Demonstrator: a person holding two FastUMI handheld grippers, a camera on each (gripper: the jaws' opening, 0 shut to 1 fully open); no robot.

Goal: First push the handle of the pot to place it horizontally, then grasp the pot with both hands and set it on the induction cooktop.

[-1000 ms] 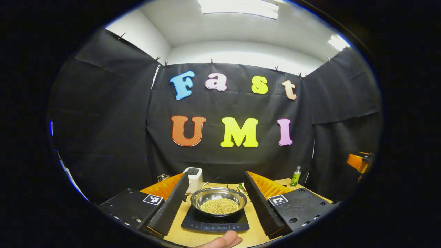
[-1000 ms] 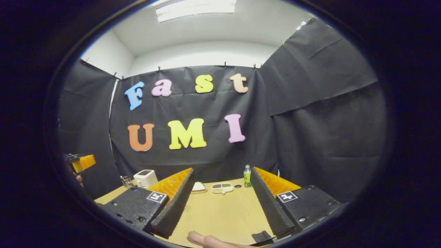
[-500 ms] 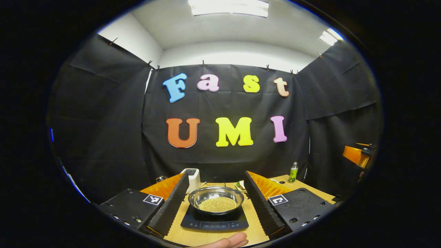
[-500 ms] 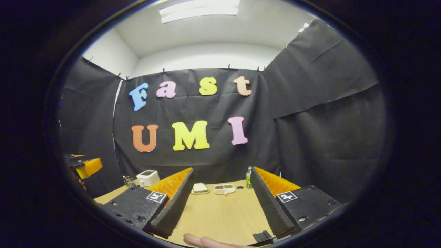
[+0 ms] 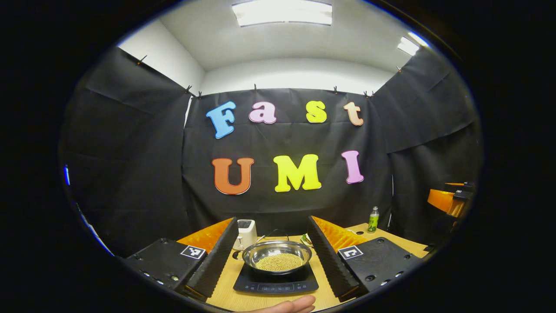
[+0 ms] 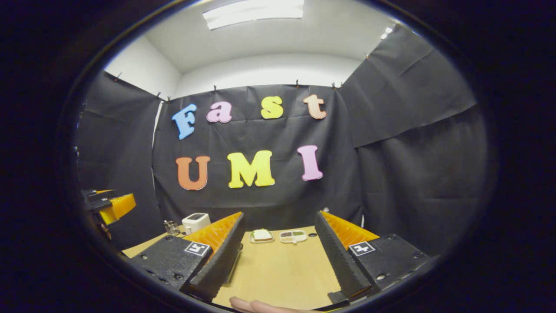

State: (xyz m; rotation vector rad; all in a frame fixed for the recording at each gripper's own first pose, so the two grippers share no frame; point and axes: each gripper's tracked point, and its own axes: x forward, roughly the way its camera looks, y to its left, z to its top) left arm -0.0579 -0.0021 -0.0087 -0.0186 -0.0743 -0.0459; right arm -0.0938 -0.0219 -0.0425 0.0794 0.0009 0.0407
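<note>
Left gripper view gives me one pot (image 5: 276, 257) sitting on one induction cooktop (image 5: 275, 283), the pot holding a heap of small yellowish grains and centred on the black plate, which lies on the wooden table (image 5: 226, 295). My left gripper (image 5: 274, 256) hangs in front of it with its two fingers spread wide, one on either side of the pot and apart from it, gripping nothing. Behind the cooktop I count one white appliance (image 5: 246, 232), and far to the right one green bottle (image 5: 372, 220) near the table's back edge. A fingertip (image 5: 292, 304) of the holding hand shows at the bottom. At the right edge of this view I see the other gripper (image 5: 449, 201) held off the table. In the right gripper view my right gripper (image 6: 280, 254) also has its two fingers parted, with bare tabletop (image 6: 278, 269) between them. I count two small dishes (image 6: 278, 236) side by side at the far edge, plus the white appliance (image 6: 195, 221) at the left. The stretch of table ahead of the right fingers is open up to those dishes.
</note>
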